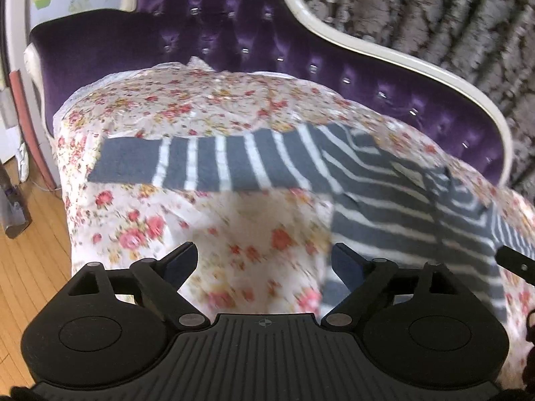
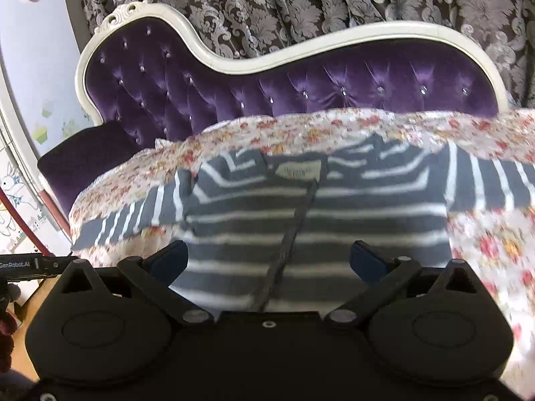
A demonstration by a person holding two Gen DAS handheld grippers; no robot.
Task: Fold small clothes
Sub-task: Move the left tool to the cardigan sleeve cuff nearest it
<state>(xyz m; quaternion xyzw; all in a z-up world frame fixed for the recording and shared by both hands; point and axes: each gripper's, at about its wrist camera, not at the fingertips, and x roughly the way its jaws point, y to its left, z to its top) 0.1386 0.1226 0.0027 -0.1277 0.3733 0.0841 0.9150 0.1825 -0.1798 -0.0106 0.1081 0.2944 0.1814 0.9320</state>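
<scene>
Motion blur smears the near part of the floral sheet [image 1: 234, 267], so its roses melt into pink blots. The striped sweater [image 2: 317, 220] is soft-edged too, and the print on its neck label [image 2: 297, 171] is too blurred to read. Its right sleeve runs off the right wrist view's edge, and its hem disappears behind the right gripper [image 2: 269, 260] body. From the left wrist view the sweater's far side is cut by the frame. The purple sofa [image 2: 234, 90] seat is buried under the sheet. A grey device [image 1: 13, 214] on the floor is half cropped; what it is, I can't tell.
</scene>
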